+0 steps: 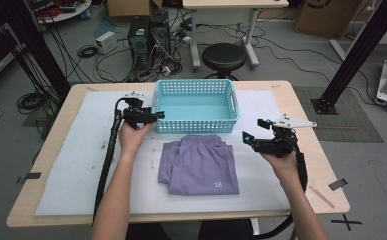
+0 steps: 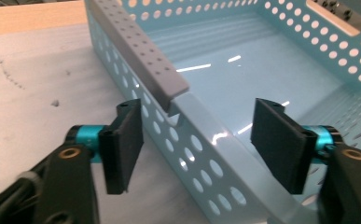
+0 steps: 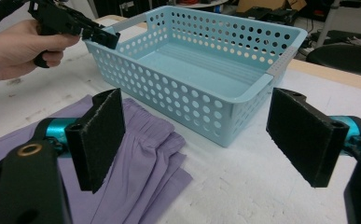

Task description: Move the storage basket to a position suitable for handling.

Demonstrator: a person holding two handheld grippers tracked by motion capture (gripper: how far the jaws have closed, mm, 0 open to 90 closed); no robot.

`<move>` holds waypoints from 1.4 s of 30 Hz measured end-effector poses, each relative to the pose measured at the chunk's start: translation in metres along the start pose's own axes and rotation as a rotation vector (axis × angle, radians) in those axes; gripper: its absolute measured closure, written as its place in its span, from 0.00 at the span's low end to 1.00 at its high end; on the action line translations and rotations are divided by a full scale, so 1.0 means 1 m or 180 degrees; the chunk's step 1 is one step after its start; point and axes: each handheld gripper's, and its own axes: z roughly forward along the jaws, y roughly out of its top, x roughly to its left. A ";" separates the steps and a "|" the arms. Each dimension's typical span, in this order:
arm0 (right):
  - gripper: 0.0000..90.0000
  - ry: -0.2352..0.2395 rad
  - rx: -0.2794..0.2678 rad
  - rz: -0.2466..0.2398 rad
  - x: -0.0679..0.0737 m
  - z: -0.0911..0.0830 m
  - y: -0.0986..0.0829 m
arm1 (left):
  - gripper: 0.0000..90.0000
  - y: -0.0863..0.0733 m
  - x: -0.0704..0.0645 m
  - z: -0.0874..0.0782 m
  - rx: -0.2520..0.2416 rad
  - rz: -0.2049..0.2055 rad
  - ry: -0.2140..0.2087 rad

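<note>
Basket (image 1: 196, 106), light blue and perforated, sits at the far middle of the counter (image 1: 61, 165). Just in front of it lies a folded purple garment (image 1: 199, 165), possibly shorts. The left claw (image 2: 197, 140) is spread wide astride the basket's near-left corner wall. The right claw (image 3: 206, 140), also spread apart, hovers off its right front corner.

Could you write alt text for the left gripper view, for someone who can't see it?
The left gripper, jaws open, straddles the near corner wall of an empty light blue perforated basket, one jaw outside and one inside. A grey handle strip runs along the rim, and the basket stands on a pale table cover.
</note>
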 end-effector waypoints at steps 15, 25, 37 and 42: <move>0.22 -0.0012 0.0017 -0.0011 0.002 0.002 -0.001 | 0.44 -0.004 -0.005 -0.010 -0.0119 0.0053 -0.0078; 0.22 0.0003 0.0036 -0.0021 0.002 0.004 -0.002 | 0.46 -0.007 -0.007 -0.012 -0.0139 -0.0043 -0.0083; 0.22 0.0002 0.0039 -0.0024 0.002 0.004 -0.002 | 0.46 -0.010 -0.010 -0.014 -0.0195 -0.0103 -0.0067; 0.22 -0.0003 0.0032 -0.0020 0.002 0.004 -0.002 | 0.44 -0.010 -0.009 -0.014 -0.0217 -0.0146 -0.0053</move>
